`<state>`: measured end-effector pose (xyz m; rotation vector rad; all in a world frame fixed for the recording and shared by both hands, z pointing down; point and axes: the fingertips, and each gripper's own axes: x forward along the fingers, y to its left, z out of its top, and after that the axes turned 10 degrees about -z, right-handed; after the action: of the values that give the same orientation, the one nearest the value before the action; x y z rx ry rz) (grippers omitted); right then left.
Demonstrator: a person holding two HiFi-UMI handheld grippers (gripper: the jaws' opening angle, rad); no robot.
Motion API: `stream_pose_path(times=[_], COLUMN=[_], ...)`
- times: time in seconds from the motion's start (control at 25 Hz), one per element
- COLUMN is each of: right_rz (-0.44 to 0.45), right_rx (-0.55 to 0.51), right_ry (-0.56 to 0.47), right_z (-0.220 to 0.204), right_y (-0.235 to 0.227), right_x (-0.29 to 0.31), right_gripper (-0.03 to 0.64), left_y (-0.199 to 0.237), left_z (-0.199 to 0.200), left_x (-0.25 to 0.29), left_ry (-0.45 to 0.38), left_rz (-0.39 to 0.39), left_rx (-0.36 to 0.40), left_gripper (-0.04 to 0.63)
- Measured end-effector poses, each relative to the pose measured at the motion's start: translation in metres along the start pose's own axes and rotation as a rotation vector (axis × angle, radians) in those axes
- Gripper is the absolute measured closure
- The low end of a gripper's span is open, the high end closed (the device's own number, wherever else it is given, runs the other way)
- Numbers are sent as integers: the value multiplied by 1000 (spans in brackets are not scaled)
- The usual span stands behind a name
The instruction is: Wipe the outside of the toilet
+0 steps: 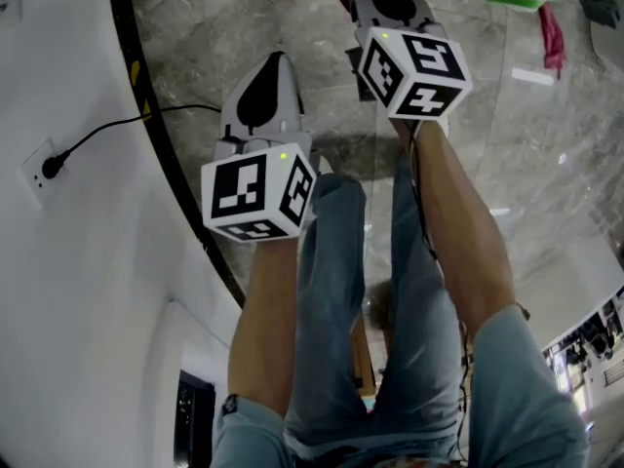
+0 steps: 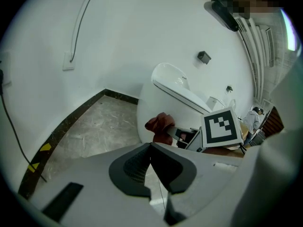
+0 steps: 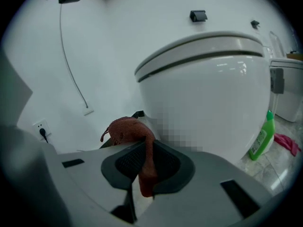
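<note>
Approach for wiping: red cloth (image 3: 126, 129) clamped in right gripper (image 3: 142, 173), close to toilet (image 3: 208, 103) bowl.
Left gripper (image 2: 152, 171) closed, empty; next, probably press cloth onto bowl side and rub.

bright, even indoor light. soft sheen on the toilet (image 3: 222, 72); glare streaks the floor (image 1: 556, 154) at right; both gripper views bend and blacken toward the corners.
</note>
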<state>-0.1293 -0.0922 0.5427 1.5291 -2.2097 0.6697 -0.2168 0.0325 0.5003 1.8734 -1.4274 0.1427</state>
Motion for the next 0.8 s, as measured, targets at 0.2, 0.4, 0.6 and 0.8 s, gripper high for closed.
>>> stream_pose_path(times=[0.2, 0.4, 0.6, 0.8], right_rz=[-39, -65, -56, -33], right_rx=[79, 164, 158, 138], right_ry=[22, 48, 63, 84], right_z=[-8, -15, -12, -12], right_y=[-16, -31, -44, -58], right_x=[5, -3, -12, -20], right_gripper=[569, 569, 569, 568], left_y=[1, -7, -19, -40], left_z=[-3, -11, -14, -17], left_x=[4, 6, 12, 24], left_ry=[-1, 26, 51, 65], left_rz=[22, 31, 50, 44], left_rx=[-23, -25, -17, -19], left_gripper=[601, 601, 601, 601])
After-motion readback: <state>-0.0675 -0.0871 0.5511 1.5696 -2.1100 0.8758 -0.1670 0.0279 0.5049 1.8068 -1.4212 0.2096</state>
